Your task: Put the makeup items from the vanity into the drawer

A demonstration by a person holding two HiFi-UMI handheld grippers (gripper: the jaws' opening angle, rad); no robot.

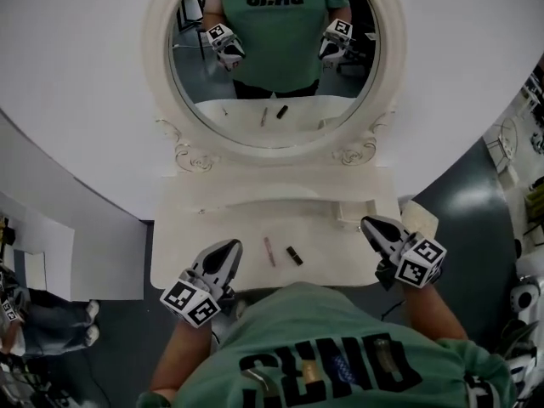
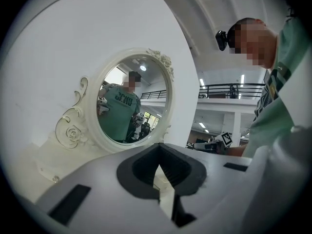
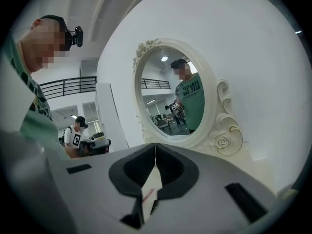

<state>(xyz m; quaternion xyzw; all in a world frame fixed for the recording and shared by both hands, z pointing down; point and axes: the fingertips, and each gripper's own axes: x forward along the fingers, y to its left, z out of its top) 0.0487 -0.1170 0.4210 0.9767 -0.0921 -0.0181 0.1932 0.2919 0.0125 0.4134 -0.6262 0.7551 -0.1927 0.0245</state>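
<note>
Two grippers sit low at the near edge of the table (image 1: 204,219), and both are clenched on nothing. In each gripper view the jaws meet at their tips with no item between them. The left gripper (image 1: 228,252) reaches over the front left of the table top, its tips aimed up and to the right in the head view. The right gripper (image 1: 374,228) is at the table's right edge, well apart from the items.

Just beside the left gripper's tips, to their right, lies a slim pink stick (image 1: 269,251). Its long axis runs roughly from the person toward the mirror (image 1: 255,109), leaning only slightly. A short dark tube (image 1: 294,255) lies just beyond it on the same side, near but not touching, and set more on the diagonal. Both rest flat on the bare top, between the two grippers but much closer to the left one.

The left gripper is therefore the natural one for the first pick, with the pink stick as its nearest target. The jaws would have to part first and then close across the stick's narrow width, not along its length. No open drawer shows in any view, so the task appears to be at its start.
</note>
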